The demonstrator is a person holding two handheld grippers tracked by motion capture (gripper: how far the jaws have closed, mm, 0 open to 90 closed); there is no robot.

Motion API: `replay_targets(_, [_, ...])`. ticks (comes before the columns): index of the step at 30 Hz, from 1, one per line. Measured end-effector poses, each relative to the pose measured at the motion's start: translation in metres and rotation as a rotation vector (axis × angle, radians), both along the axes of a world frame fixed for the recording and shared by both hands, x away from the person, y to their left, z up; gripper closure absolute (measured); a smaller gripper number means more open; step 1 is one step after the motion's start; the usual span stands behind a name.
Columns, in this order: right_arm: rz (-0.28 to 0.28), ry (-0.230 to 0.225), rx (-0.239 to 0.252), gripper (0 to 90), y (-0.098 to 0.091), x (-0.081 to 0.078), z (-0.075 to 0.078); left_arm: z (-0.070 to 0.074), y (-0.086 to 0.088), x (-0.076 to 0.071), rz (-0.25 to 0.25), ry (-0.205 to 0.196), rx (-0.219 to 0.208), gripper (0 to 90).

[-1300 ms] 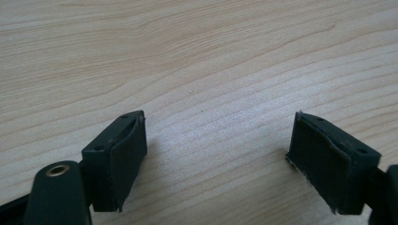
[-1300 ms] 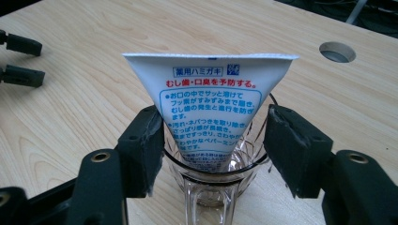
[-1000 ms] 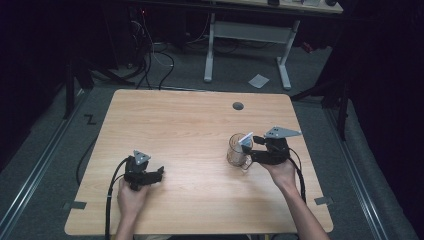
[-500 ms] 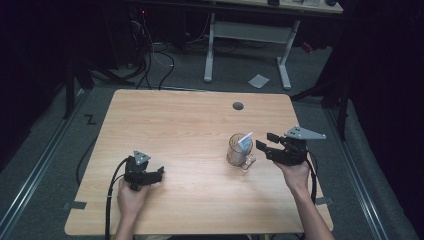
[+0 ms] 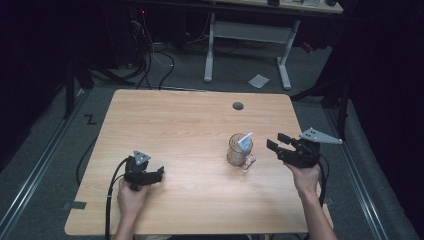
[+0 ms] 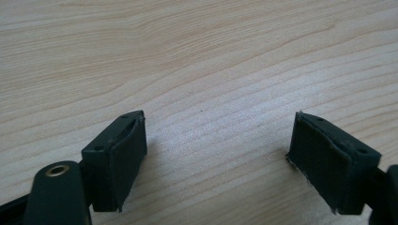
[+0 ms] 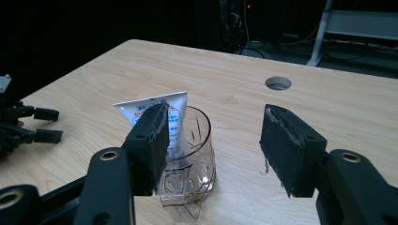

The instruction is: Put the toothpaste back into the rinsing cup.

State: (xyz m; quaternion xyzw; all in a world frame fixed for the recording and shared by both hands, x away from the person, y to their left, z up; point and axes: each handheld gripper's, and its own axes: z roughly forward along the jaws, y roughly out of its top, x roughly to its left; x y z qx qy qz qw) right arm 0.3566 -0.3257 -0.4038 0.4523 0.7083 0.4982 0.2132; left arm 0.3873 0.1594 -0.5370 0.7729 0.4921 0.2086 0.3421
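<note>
Clear glass mug [image 5: 237, 150] (white tube [image 5: 245, 141] inside).

Dim room — grey floor [image 5: 50, 150], white desk frame [image 5: 247, 37], perhaps cables.

Spread fingers [image 6: 119, 161] over bare table [image 6: 197, 61]

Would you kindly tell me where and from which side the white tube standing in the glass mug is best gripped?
Grip the tube by its flat crimped end, which leans out above the glass mug's rim. Probably come from above, pads across the flat faces: the glass wall shields its lower part, while the top is free.
</note>
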Motion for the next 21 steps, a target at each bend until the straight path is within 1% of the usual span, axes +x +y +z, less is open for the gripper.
replay_targets(7, [-0.019, -0.006, 0.017, 42.6, -0.008, -0.007, -0.005, 0.000, 0.000, 0.000, 0.000, 0.000, 0.000, 19.7])
replay_targets(16, [-0.046, 0.002, 0.022, 42.7, -0.017, -0.011, -0.011, 0.000, 0.000, 0.000, 0.000, 0.000, 0.000, 19.7])
replay_targets(21, [-0.063, 0.000, 0.022, 42.8, -0.023, -0.013, -0.013, 0.000, 0.000, 0.000, 0.000, 0.000, 0.001, 19.7])
